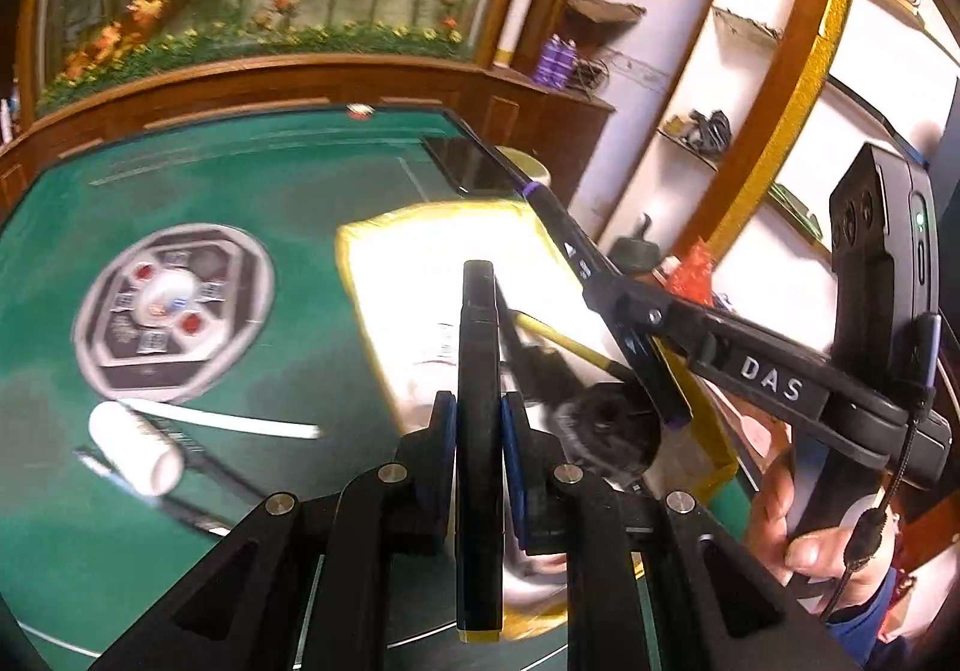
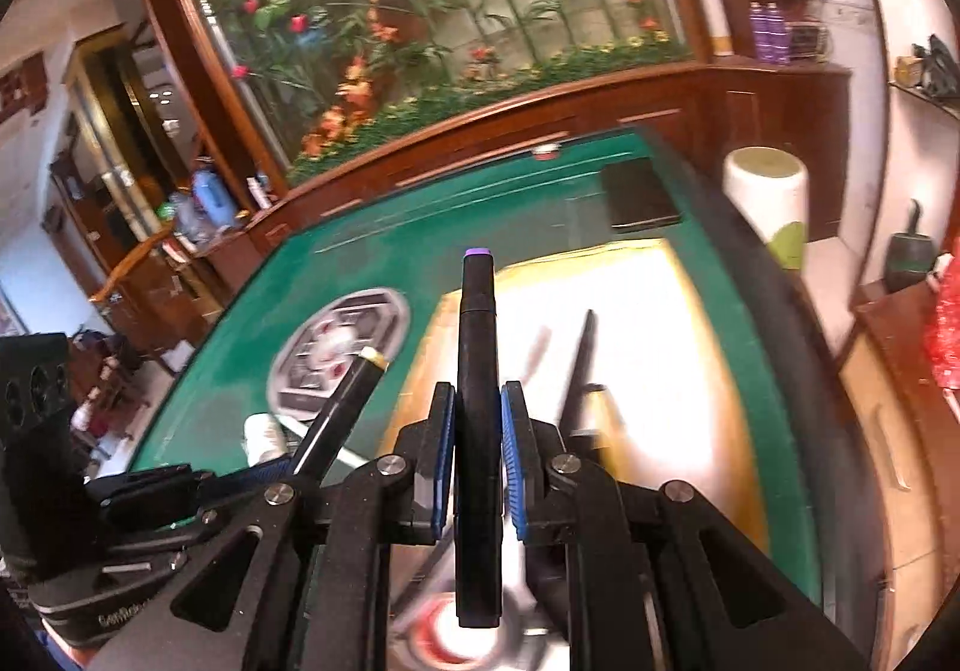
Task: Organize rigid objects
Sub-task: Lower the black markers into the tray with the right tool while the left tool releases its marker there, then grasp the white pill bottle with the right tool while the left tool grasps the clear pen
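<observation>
Left gripper (image 1: 479, 419) clenched a yellow-tipped marker (image 1: 478, 431), right gripper (image 2: 478, 425) a purple-tipped marker (image 2: 478, 431), both lifted above the white sheet (image 2: 648, 323) on the desk (image 1: 240, 203), likely for sorting.

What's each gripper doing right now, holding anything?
Left gripper: shut on a black marker with a yellow end.
Right gripper: shut on a black marker with a purple cap.

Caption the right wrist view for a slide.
Right gripper clamps a purple-capped black marker above a yellow-edged white tray on the green table; left gripper holds another marker.
</observation>
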{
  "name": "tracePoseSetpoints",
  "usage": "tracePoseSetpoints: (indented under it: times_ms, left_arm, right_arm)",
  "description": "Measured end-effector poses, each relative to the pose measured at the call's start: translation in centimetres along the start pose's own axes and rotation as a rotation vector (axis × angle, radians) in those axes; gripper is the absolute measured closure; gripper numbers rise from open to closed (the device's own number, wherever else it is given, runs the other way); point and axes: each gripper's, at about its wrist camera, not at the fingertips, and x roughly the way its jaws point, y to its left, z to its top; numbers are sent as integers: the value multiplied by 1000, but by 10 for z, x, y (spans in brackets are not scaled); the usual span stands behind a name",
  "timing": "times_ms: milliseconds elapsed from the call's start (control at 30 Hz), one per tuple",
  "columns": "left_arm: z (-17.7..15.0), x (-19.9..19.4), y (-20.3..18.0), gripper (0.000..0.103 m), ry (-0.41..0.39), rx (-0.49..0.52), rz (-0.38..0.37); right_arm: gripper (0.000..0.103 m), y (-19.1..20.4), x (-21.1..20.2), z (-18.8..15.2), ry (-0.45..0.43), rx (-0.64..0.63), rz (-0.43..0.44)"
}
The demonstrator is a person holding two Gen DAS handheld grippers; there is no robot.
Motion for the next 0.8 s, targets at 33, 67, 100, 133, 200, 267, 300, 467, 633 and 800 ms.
tracePoseSetpoints:
  times_ms: [33,67,100,133,200,267,300,467,633,800]
  left_arm:
    - [1,6,-3,88,13,0,-6]
    - [2,13,-5,88,29,-3,-10]
    - [2,19,-7,88,41,-6,-13]
    - [2,25,-8,89,51,-8,-12]
    - [0,33,-10,89,66,-10,-7]
    - [-1,38,-10,89,79,-11,-7]
    - [-1,42,-10,89,87,-10,-3]
    - [-5,53,-10,89,115,-15,1]
    - [-8,59,-11,89,131,-11,1]
    - [-9,63,-11,89,142,-9,1]
  right_arm:
    - [89,-5,3,0,13,-2,-23]
    - [89,-11,5,0,26,2,-37]
    - [89,-17,10,-1,37,15,-53]
    - [89,-21,13,-2,48,22,-67]
    - [89,-31,19,-5,65,36,-92]
    - [89,-36,22,-9,75,41,-112]
    - [89,-39,24,-9,80,43,-119]
    - [89,-50,34,-10,110,59,-148]
    - [89,-53,36,-11,118,66,-153]
    - [88,-53,36,-9,115,71,-158]
